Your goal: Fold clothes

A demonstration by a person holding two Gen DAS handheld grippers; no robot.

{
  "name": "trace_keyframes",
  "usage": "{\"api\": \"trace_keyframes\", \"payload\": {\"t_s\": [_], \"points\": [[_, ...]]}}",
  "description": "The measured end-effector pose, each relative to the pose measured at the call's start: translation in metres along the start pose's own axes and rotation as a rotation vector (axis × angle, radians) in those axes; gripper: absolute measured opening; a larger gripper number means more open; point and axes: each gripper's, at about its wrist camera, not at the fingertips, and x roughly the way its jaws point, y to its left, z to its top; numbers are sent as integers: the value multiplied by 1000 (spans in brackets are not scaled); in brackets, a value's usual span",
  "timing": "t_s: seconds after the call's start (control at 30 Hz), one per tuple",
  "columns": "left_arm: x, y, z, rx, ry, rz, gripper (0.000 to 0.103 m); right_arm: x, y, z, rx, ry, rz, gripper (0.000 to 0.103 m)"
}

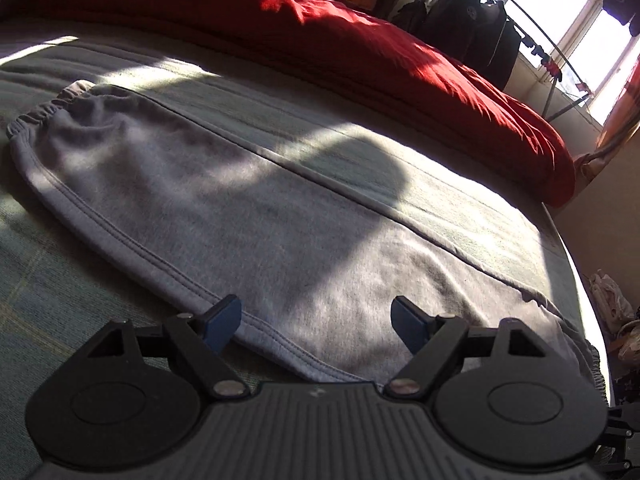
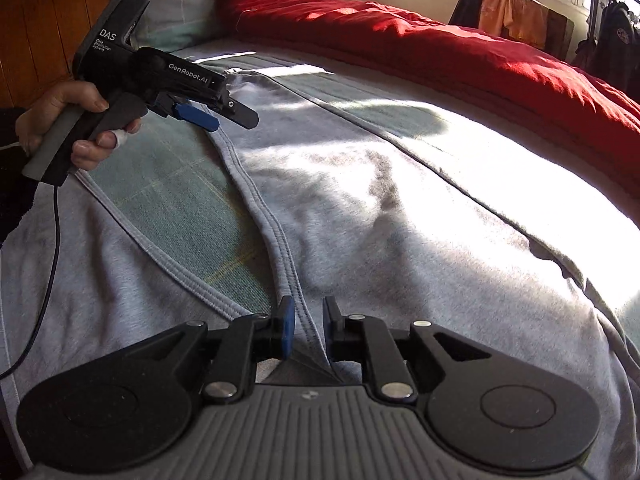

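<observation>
1. Jaws of the left gripper (image 1: 316, 322) stood wide, holding nothing, straddling the near seam of the grey sweatpants (image 1: 224, 216).
2. Jaws of the right gripper (image 2: 309, 330) were narrow around the inner-leg seam at lower centre; whether they pinched it, I could not tell.
3. Sweatpants lay flat on the bed (image 1: 460, 184), legs running away toward upper left, the right gripper nearer the crotch.

The left wrist view sits low and close over the grey trousers (image 1: 248, 216), looking along one leg toward the red duvet (image 1: 360, 40) and the window (image 1: 580, 20). The right wrist view looks from nearer the waist, up the bed (image 2: 168, 184) toward the headboard (image 2: 44, 28), with the left gripper (image 2: 224, 118) at its upper left. Both share the trousers, duvet and hanging clothes (image 2: 508, 16).
</observation>
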Motion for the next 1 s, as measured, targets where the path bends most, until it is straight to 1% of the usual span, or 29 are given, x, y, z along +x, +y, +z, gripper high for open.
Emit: {"api": "trace_keyframes", "payload": {"t_s": [0.1, 0.17, 0.23, 0.27, 0.3, 0.33, 0.4, 0.43, 0.53, 0.6, 0.67, 0.87, 0.97, 1.0], "points": [[20, -10, -7, 52, 46, -22, 82, 4, -2, -3, 15, 8, -24, 22], [34, -18, -12, 91, 75, -34, 82, 4, -5, -5, 41, 13, -25, 23], [37, -5, -7, 65, 44, -23, 81, 2, -8, -8, 62, 14, -35, 23], [36, 4, -1, 39, 21, -9, 81, -1, -10, -10, 70, 11, -43, 24], [33, 12, 6, 15, 2, 24, 81, -4, -12, -12, 79, 8, -52, 28], [30, 20, 13, -7, -17, 58, 81, -8, -15, -14, 89, 2, -58, 33], [21, 34, 27, -46, -52, 145, 81, -16, -21, -18, 110, -9, -73, 38], [15, 40, 32, -61, -68, 150, 79, -19, -24, -21, 123, -16, -81, 38], [-4, 56, 45, -105, -114, 150, 80, -25, -33, -26, 178, -26, -93, 38], [0, 61, 47, -116, -101, 133, 82, -26, -37, -29, 207, -33, -93, 39], [4, 65, 48, -125, -86, 115, 82, -25, -37, -31, 217, -27, -92, 43], [19, 79, 52, -152, -40, 59, 82, -19, -31, -31, 225, -20, -111, 43], [17, 86, 62, -163, -65, 92, 83, -22, -28, -29, 227, -29, -111, 44], [16, 89, 66, -166, -74, 104, 83, -23, -27, -28, 225, -32, -116, 46]]}}
